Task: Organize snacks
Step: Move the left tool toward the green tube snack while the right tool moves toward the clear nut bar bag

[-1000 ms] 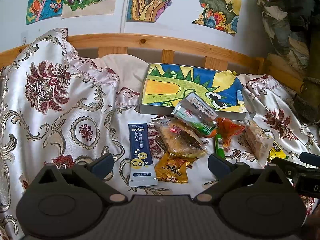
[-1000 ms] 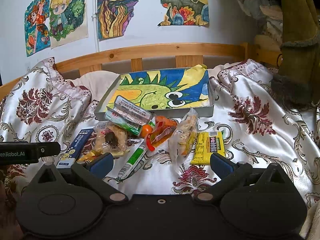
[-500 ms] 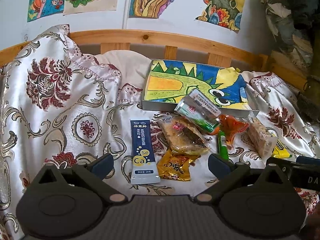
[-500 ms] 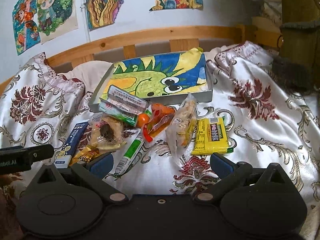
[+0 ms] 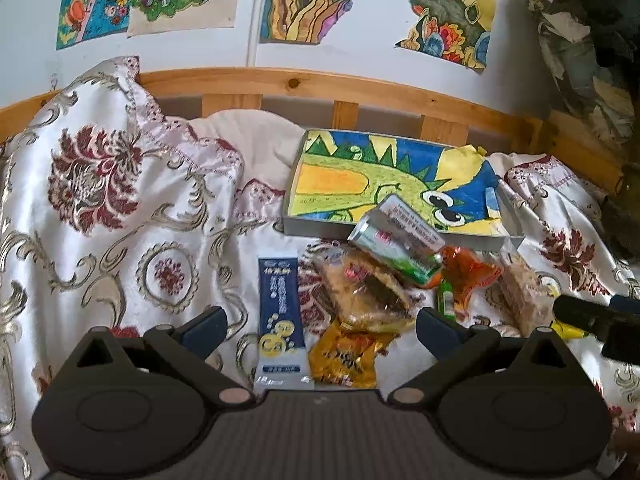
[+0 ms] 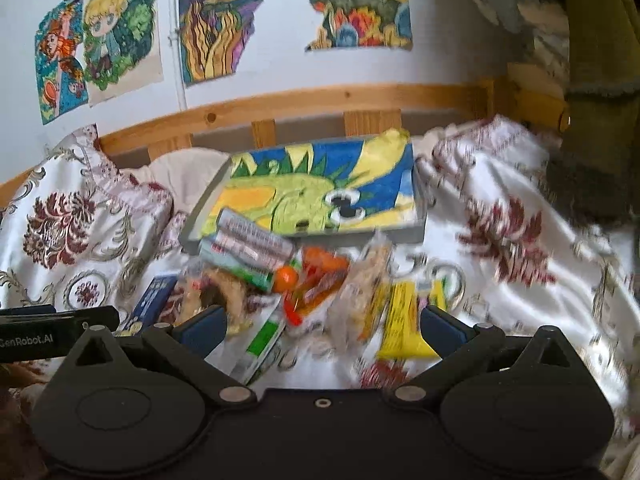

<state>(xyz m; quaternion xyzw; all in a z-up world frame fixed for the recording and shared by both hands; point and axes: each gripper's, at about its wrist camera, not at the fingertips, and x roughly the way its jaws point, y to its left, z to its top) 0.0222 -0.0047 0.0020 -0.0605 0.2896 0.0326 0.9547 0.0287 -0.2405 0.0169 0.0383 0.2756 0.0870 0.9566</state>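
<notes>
A heap of snacks lies on a satin bedspread in front of a shallow grey box [image 5: 394,232] lined with a dragon drawing. In the left wrist view my left gripper [image 5: 322,326] is open just above a blue sachet [image 5: 280,316], a gold wrapper [image 5: 346,354] and a clear-wrapped pastry [image 5: 366,294]. A green-and-white pack [image 5: 396,238] leans on the box's front wall. My right gripper [image 6: 320,326] is open over a green-and-white stick [image 6: 260,340], an orange packet [image 6: 316,280], a clear bag [image 6: 360,292] and a yellow packet [image 6: 404,324].
A wooden bed rail [image 5: 360,88] runs behind the box, under drawings taped to the wall. The bedspread bunches high on the left [image 5: 100,184]. Dark clothing hangs at the right [image 6: 592,80]. The other gripper's tip shows at each view's side edge [image 5: 588,314].
Both grippers have come lower and nearer to the snack heap, staying open. The right wrist view is now blurred from motion. No snack has shifted.
</notes>
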